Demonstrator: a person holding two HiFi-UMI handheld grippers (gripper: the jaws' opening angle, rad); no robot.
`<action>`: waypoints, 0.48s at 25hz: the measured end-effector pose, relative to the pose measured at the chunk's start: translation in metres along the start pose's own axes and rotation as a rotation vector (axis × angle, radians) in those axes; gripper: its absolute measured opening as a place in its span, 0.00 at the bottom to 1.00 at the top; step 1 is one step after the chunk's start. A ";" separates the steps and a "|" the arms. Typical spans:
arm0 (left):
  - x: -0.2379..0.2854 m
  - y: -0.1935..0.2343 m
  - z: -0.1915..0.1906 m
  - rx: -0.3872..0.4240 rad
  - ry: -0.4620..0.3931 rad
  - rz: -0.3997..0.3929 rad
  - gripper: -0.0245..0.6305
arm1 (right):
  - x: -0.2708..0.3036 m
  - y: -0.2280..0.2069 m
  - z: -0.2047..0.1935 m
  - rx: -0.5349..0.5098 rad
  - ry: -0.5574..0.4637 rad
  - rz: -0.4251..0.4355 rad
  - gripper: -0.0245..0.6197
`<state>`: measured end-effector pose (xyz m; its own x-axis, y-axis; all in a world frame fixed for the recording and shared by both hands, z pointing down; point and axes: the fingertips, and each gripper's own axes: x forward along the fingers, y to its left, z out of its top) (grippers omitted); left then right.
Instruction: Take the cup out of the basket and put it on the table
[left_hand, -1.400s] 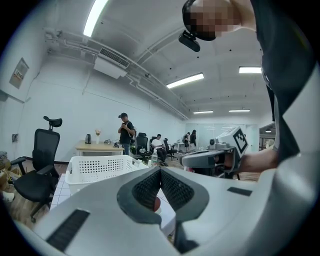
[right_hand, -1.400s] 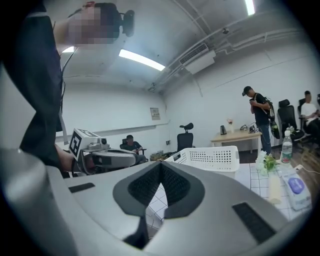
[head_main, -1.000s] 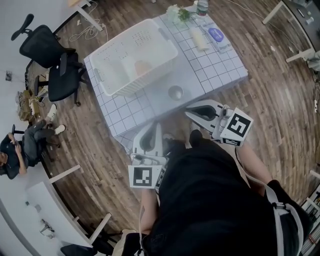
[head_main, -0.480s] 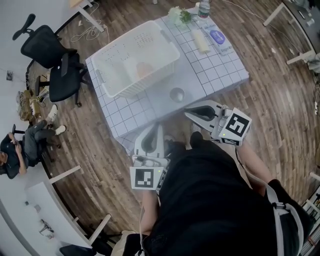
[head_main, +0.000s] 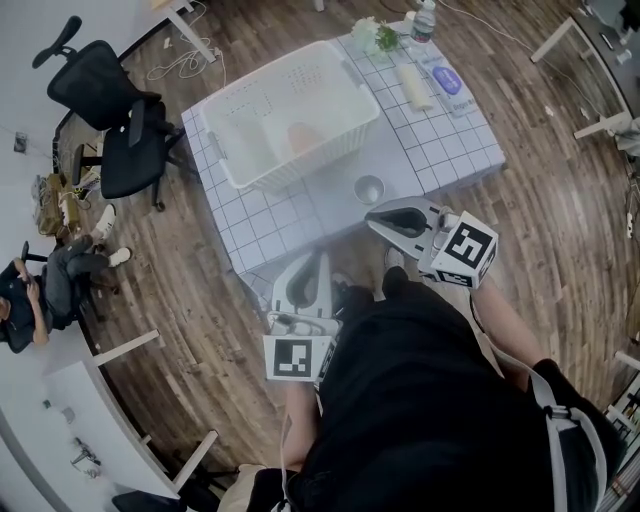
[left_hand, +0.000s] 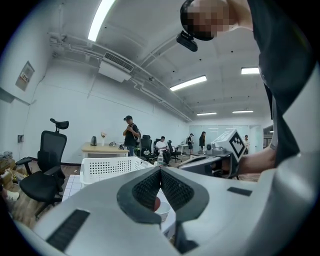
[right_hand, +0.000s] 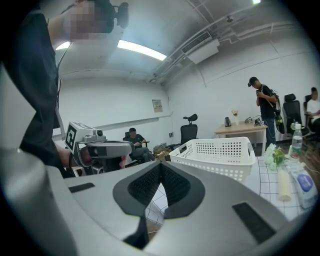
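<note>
Both tools have crept toward the bench (head_main: 440, 150) since a second ago. My right tool (head_main: 374, 211) has its jaws pressed together on nothing. The cup (head_main: 369, 188) stands upright on the bench just ahead of its tip, outside the basket (head_main: 262, 176). My left tool (head_main: 320, 254), likewise closed and empty, trails behind.

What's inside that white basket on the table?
Seen from above, the white basket holds one orange-brown object, too blurred to name. The basket's near wall covers part of its floor, so more could lie there.
</note>
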<state>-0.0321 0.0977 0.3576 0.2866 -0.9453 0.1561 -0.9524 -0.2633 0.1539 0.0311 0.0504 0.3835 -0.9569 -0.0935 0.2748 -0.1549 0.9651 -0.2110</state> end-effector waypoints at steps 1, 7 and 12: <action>-0.002 0.001 0.000 -0.010 -0.002 -0.002 0.05 | 0.004 0.002 0.000 -0.003 0.006 -0.005 0.06; -0.016 0.015 -0.012 -0.014 0.020 -0.027 0.05 | 0.022 0.009 -0.002 -0.015 0.036 -0.077 0.06; -0.027 0.022 -0.016 -0.003 0.024 -0.059 0.05 | 0.031 0.010 0.002 -0.021 0.044 -0.130 0.06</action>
<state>-0.0592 0.1203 0.3727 0.3448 -0.9232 0.1697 -0.9333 -0.3179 0.1668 -0.0010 0.0567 0.3884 -0.9174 -0.2079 0.3394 -0.2713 0.9505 -0.1512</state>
